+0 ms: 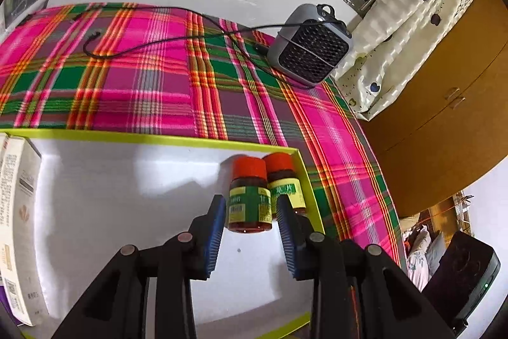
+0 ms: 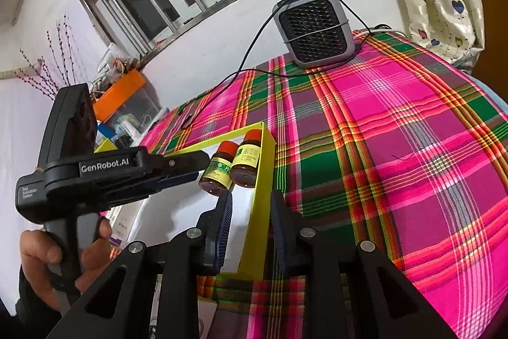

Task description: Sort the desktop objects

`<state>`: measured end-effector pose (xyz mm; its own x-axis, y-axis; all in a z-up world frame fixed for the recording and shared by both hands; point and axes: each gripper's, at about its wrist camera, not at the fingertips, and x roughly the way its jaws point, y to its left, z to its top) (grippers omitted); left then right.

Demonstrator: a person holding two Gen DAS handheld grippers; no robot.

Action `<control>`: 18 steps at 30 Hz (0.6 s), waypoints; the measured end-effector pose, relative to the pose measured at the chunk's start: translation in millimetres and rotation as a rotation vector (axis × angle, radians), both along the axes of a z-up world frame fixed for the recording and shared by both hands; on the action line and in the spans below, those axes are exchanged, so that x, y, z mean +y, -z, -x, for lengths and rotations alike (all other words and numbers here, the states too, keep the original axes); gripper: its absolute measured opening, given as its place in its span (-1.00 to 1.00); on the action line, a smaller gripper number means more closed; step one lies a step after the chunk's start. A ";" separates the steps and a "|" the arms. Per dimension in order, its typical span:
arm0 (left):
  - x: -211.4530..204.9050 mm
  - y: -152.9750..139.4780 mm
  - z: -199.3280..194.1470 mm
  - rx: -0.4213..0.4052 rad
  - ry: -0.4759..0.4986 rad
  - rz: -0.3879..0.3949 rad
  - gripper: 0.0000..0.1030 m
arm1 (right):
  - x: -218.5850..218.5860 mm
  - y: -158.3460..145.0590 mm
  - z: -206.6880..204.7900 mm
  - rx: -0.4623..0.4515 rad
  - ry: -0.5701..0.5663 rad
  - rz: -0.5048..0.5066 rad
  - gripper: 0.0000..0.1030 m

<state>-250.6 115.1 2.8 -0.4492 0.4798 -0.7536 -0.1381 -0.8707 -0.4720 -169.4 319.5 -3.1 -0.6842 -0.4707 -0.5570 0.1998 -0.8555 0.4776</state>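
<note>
Two small brown bottles with orange caps and yellow-green labels lie side by side in the far right corner of a yellow-rimmed white tray [image 1: 177, 142]. My left gripper [image 1: 250, 202] is open, its blue pads either side of the nearer bottle [image 1: 249, 199] with gaps showing. The second bottle [image 1: 284, 180] lies against the tray's right wall. In the right wrist view both bottles [image 2: 219, 170] [image 2: 247, 161] show past the left gripper's body [image 2: 108, 170]. My right gripper [image 2: 250, 202] straddles the tray's yellow side wall [image 2: 258, 205], jaws apart from it, open.
A white box [image 1: 19, 212] lies in the tray's left side. A grey fan heater [image 1: 312, 43] with a black cable [image 1: 158, 37] stands at the plaid tablecloth's far end. A wooden cabinet [image 1: 444, 104] is at right. An orange-lidded container [image 2: 122, 94] sits by the wall.
</note>
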 end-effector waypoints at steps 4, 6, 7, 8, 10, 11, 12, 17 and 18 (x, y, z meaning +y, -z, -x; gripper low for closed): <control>0.4 7.7 3.5 -0.028 -0.007 -0.028 -0.43 | 0.7 1.2 0.4 -0.005 0.001 -0.002 -0.48; 0.6 10.7 6.1 -0.035 -0.014 -0.040 -0.43 | 1.5 1.9 0.7 -0.008 0.006 -0.001 -0.48; 0.8 11.4 7.4 -0.034 -0.018 -0.046 -0.43 | 1.7 2.3 0.9 -0.010 0.007 0.001 -0.48; 1.2 11.4 8.4 -0.031 -0.022 -0.045 -0.43 | 1.9 2.5 1.1 -0.011 0.009 0.001 -0.48; 2.2 11.0 10.1 -0.025 -0.026 -0.046 -0.44 | 1.1 2.7 1.5 -0.012 0.008 0.001 -0.48; 2.7 10.5 10.2 -0.020 -0.023 -0.047 -0.44 | 0.6 2.8 1.5 -0.012 0.007 0.000 -0.48; 3.1 10.0 10.4 -0.015 -0.021 -0.046 -0.44 | 0.1 2.8 1.2 -0.012 0.006 -0.001 -0.48; 1.6 6.8 9.4 -0.002 -0.014 -0.049 -0.44 | -0.1 2.8 1.0 -0.011 0.009 -0.001 -0.48; 0.9 5.2 8.7 0.003 -0.014 -0.046 -0.44 | 0.1 2.7 1.1 -0.010 0.010 0.000 -0.48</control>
